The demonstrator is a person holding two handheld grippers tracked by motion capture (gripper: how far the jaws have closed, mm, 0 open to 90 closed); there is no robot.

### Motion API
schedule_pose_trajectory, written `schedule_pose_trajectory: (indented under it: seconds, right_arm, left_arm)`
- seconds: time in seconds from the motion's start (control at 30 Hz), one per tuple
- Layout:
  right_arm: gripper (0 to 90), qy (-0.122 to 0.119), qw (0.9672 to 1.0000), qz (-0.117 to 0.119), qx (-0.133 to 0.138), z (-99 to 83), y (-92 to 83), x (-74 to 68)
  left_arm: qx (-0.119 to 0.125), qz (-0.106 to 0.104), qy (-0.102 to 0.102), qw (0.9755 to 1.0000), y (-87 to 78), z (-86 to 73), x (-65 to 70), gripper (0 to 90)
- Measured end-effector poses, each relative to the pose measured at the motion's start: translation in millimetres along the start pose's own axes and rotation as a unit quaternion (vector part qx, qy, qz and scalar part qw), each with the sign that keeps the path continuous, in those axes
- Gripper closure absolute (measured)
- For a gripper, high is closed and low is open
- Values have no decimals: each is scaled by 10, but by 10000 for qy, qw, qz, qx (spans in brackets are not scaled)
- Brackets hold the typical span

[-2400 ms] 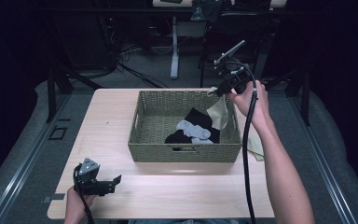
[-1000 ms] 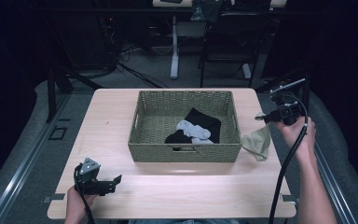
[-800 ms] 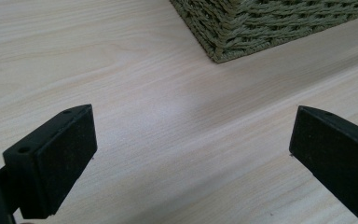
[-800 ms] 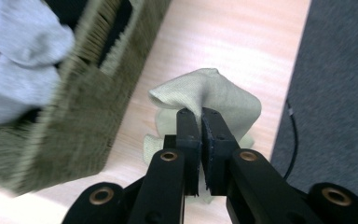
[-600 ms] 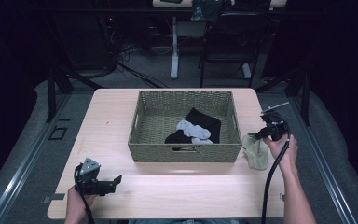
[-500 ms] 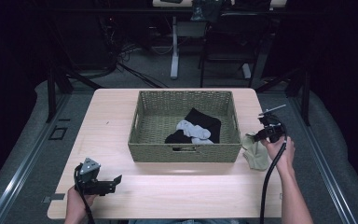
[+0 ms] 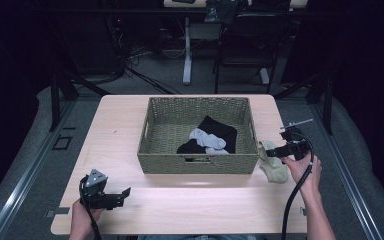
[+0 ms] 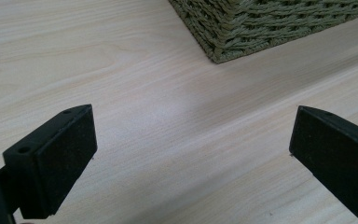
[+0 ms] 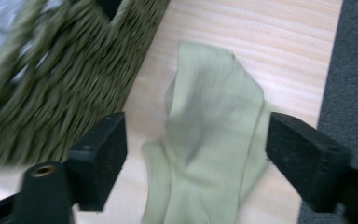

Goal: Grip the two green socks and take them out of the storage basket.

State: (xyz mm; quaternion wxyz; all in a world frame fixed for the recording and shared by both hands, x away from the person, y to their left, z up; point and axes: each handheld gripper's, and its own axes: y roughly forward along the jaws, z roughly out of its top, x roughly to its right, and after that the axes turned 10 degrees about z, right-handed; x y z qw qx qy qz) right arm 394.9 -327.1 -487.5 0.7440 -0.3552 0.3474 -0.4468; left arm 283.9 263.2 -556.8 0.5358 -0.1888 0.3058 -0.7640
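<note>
— As we look down on the table (image 7: pixel 145 200), where does the pale green sock (image 7: pixel 274 163) lie?

— Just beside the basket (image 7: pixel 198 163), at its right end, its long axis running along that wall toward us.

— And our tongs?

— The right gripper (image 7: pixel 275 151) has just been opening; the sock lies loose between its jaws. The left gripper (image 7: pixel 125 192) is released, over bare wood. The sock's lower end is cut off in the right gripper view.

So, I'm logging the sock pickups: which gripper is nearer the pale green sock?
Right. The right gripper hangs open just over the pale green sock; the left gripper rests beyond the basket, at the table's near-left corner.
</note>
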Motion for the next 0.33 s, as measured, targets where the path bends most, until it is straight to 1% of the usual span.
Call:
schedule_pose_trajectory:
  seconds: [0.03,0.13,0.17,0.2,0.23,0.27,0.3,0.33]
  right_arm:
    - [160,-33,10000,-8,8,-44,-46,-18]
    - [134,-83,9999,-64,124,-206,-152,-64]
    - [116,-112,9998,-69,121,-264,-178,-70]
    - [97,-91,9998,-52,144,-327,-200,-75]
    - [85,-99,9999,-18,136,-387,-215,-70]
    - [71,-127,9998,-58,105,-490,-235,-62]
    - [71,-127,9998,-58,105,-490,-235,-62]
    - [64,-103,9998,-88,161,-581,-259,-41]
  left_arm:
    - [11,9,-7,10000,3,0,3,7]
    - [0,-7,-13,10000,5,2,5,7]
    - [-5,0,-15,10000,6,2,5,7]
    - [-5,8,-15,10000,9,2,4,7]
    - [-5,9,-13,10000,13,1,5,7]
    - [-7,12,-7,10000,16,2,7,7]
    - [-7,14,-7,10000,20,4,8,7]
    - [-9,22,1,10000,23,7,10,7]
